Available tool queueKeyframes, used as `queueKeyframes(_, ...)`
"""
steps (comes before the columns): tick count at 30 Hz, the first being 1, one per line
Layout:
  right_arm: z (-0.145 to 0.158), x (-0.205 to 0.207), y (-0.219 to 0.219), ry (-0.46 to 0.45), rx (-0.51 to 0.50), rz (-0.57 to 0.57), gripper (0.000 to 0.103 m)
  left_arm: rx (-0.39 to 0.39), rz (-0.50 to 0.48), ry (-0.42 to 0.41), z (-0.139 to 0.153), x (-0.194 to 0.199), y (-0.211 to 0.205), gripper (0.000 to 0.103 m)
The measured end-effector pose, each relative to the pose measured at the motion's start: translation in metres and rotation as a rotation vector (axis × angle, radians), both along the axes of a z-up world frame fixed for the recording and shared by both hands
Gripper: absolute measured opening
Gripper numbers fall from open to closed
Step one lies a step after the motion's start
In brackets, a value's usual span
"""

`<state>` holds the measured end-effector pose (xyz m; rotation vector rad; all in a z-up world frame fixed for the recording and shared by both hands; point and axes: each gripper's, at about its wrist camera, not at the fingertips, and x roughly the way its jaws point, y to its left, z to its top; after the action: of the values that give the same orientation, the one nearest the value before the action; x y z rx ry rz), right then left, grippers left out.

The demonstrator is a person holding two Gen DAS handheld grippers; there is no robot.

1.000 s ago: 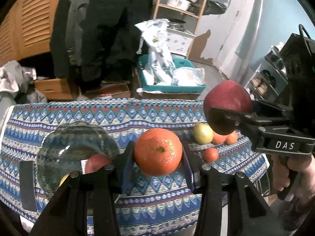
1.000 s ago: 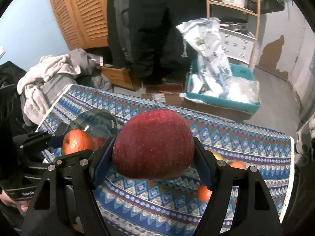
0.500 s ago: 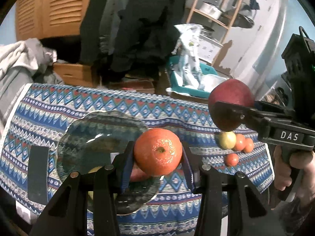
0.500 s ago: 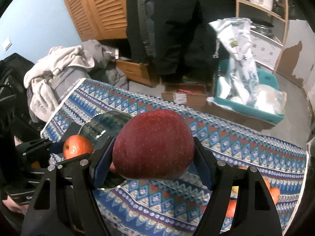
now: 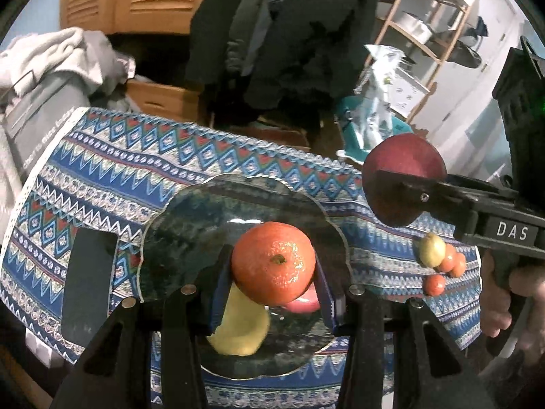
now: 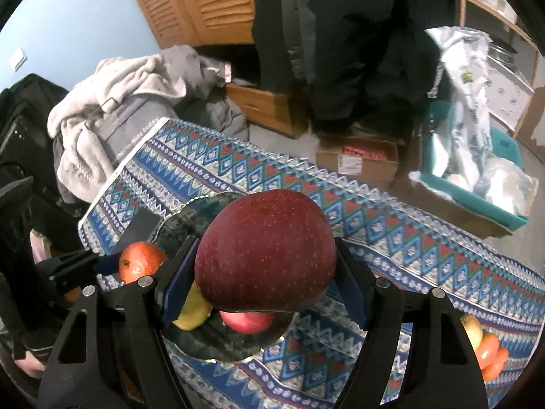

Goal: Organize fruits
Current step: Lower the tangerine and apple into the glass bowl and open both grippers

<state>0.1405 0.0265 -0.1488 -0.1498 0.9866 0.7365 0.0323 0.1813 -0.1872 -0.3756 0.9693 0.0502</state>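
Observation:
My left gripper (image 5: 272, 283) is shut on an orange (image 5: 272, 262) and hangs over the dark glass plate (image 5: 190, 225) on the patterned tablecloth. On the plate lie a yellow fruit (image 5: 242, 330) and a pink-red fruit (image 5: 303, 303), both partly hidden by the orange. My right gripper (image 6: 265, 272) is shut on a big dark red apple (image 6: 265, 252), also above the plate (image 6: 204, 204). From the left wrist view that apple (image 5: 402, 167) hovers off the plate's right rim. The orange (image 6: 139, 260) shows at the left in the right wrist view.
A small heap of fruit, one yellow-green (image 5: 432, 248) and a few orange-red (image 5: 434, 284), lies near the table's right edge. A dark flat phone-like slab (image 5: 88, 283) lies left of the plate. Behind the table are clothes, cardboard boxes and a teal bin (image 6: 477, 201).
Both grippers have travelled left across the table with their fruit and dropped a little. The plate now sits under the orange, and the loose fruit heap has slid to the right of view.

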Motion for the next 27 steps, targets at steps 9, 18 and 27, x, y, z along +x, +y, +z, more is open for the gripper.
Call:
queueKeyframes(9,-0.030,0.012,0.038,0.076,-0.022,0.031,0.076,0.001,0.040,0.064,-0.034,0.004,0.021,0.046)
queueKeyframes(18,-0.064,0.020,0.065,0.130,-0.073,0.051,0.076,-0.014,0.075,0.118,-0.061,0.010,0.033,0.046)
queueKeyframes(27,-0.093,0.026,0.080,0.174,-0.117,0.059,0.076,-0.030,0.094,0.150,-0.078,0.014,0.040,0.046)
